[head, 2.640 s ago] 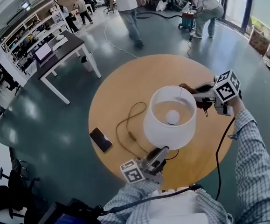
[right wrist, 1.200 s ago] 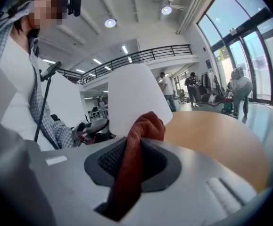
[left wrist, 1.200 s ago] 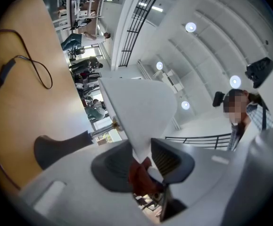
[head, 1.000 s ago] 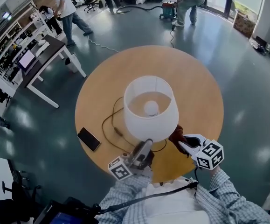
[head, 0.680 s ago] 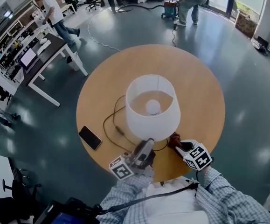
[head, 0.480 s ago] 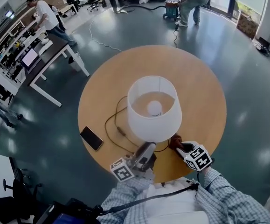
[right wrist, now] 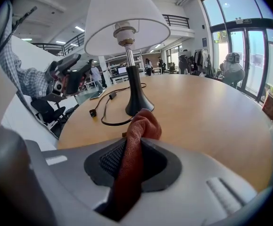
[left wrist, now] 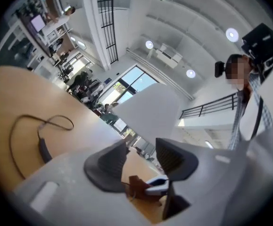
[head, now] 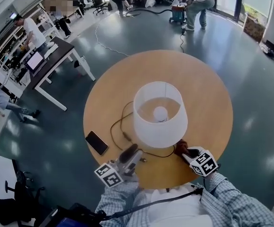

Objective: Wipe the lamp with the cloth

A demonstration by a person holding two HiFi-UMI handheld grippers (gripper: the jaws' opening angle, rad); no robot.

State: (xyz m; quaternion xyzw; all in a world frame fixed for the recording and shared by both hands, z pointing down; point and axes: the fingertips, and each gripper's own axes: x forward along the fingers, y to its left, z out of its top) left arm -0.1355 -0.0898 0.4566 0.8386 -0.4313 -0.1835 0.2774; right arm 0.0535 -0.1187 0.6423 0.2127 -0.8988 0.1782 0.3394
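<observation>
While the right gripper [head: 184, 151] tilts down pinching the cloth [right wrist: 143, 122], the level left gripper [head: 129, 152] is opening, empty.

Bright daylight from tall windows, fisheye-bent edges, foreground softly blurred.

Table [head: 203, 89]: smooth matt wood. Shade [head: 148, 134]: white, matt. Base [right wrist: 135, 102]: glossy black. Cloth [right wrist: 136, 140]: coarse rust weave. Floor [head: 255, 79]: polished.

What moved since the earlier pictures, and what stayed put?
The right gripper, shut on the red cloth, came down from beside the lampshade to near the table. The left gripper pulled back from under the lampshade, fingers opening, nothing between them. Unmoved: lamp, cord, phone.
</observation>
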